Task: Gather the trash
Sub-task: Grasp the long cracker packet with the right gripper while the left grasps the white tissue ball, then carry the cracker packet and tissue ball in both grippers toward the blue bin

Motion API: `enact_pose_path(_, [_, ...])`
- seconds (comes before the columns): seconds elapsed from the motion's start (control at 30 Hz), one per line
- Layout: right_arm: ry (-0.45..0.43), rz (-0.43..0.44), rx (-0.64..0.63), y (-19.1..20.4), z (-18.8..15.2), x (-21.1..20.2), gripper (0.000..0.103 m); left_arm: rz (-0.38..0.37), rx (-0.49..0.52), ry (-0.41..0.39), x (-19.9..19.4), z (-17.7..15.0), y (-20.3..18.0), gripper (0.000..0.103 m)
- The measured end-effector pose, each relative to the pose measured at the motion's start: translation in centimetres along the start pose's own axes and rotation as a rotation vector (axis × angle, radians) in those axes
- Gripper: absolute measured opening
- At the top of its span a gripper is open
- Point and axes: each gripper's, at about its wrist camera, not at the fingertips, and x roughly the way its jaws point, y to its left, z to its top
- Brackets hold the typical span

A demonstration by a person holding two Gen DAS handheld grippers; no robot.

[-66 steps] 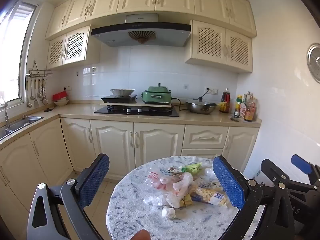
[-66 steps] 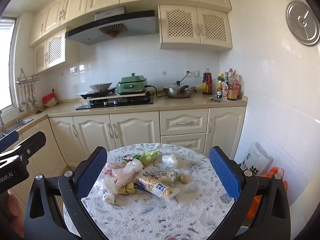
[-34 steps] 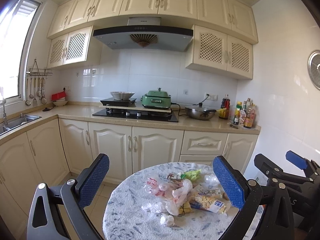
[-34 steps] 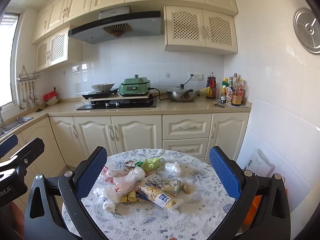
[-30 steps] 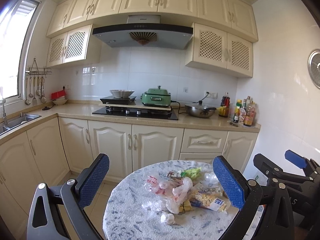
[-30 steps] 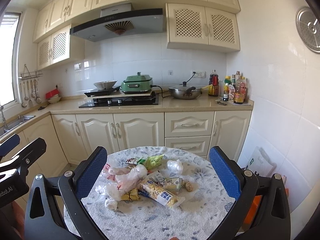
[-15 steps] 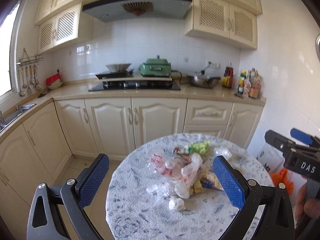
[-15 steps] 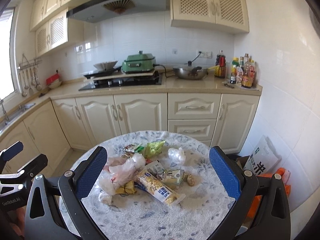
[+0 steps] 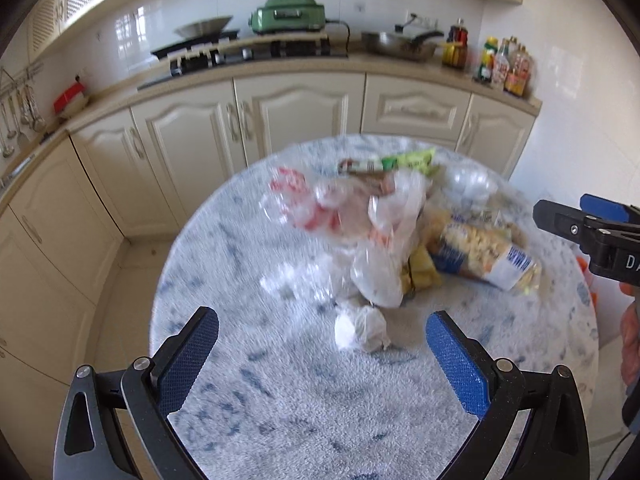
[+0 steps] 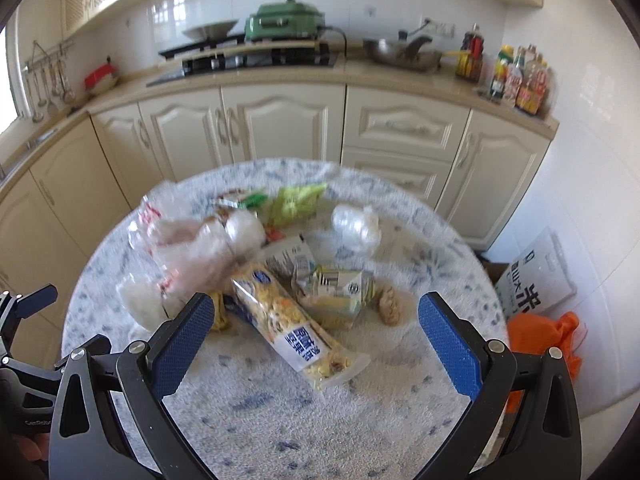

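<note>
Both grippers hang spread and empty over the round table (image 10: 420,432). The left gripper (image 9: 322,344) frames a crumpled tissue (image 9: 360,330); the right gripper (image 10: 316,328) frames a noodle packet (image 10: 296,328) printed with blurred Chinese characters. Bags (image 9: 384,240) lie beyond.

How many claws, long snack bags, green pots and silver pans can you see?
Claws: 2, left claw and right claw
Snack bag: 1
Green pot: 1
Silver pans: 2, wok and pan
Total: 6
</note>
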Motion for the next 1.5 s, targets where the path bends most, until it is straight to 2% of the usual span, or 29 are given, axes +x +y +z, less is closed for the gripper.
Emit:
enact_pose_path(0.17, [0.097,0.020,-0.021,-0.2,-0.8,3.7,0.101,0.004,0.020,0.067,3.0,0.8,-0.2,0.102])
enact_pose_path(0.3, [0.147,0.029,-0.049,0.1,-0.9,5.8,0.094,0.001,0.020,0.088,4.8,1.7,0.0,0.102])
enact_pose_path(0.43, [0.188,0.057,-0.088,0.9,-0.8,7.4,0.093,-0.001,0.037,0.104,6.2,1.8,0.1,0.097])
enact_pose_path(0.5, [0.214,0.065,-0.122,1.6,-1.0,8.5,0.086,-0.015,0.039,0.126,7.4,1.8,0.0,0.090])
enact_pose_path(0.53, [0.225,0.069,-0.134,1.9,-1.0,8.9,0.083,-0.025,0.038,0.136,8.0,2.0,-0.3,0.083])
enact_pose_path(0.63, [0.212,0.058,-0.161,2.4,-1.1,9.2,0.072,-0.033,0.059,0.115,8.2,2.0,-0.2,0.073])
enact_pose_path(0.7, [0.205,0.090,-0.153,2.3,-1.1,8.8,0.055,-0.042,0.058,0.107,8.0,1.7,-0.2,0.061])
enact_pose_path(0.73, [0.202,0.096,-0.149,2.1,-1.2,8.6,0.052,-0.051,0.058,0.104,8.0,1.7,-0.1,0.053])
enact_pose_path(0.8, [0.197,0.111,-0.130,1.5,-1.5,8.2,0.040,-0.064,0.057,0.103,7.9,1.5,0.2,0.043])
enact_pose_path(0.87, [0.198,0.130,-0.093,0.8,-1.8,7.8,0.035,-0.085,0.053,0.105,7.6,1.4,0.1,0.030])
enact_pose_path(1.1, [0.179,0.187,0.058,-2.3,-3.9,5.6,0.034,-0.185,-0.004,0.121,7.5,0.3,0.7,0.029])
enact_pose_path(1.17, [0.171,0.197,0.104,-3.5,-4.5,4.9,0.034,-0.193,0.000,0.127,7.3,0.0,0.3,0.029])
enact_pose_path(1.33, [0.143,0.209,0.181,-5.7,-5.8,3.2,0.032,-0.223,0.044,0.131,6.6,-0.3,-2.0,0.029])
enact_pose_path(1.5, [0.103,0.222,0.252,-8.4,-7.1,1.4,0.031,-0.263,0.112,0.108,4.9,0.7,-6.2,0.029])
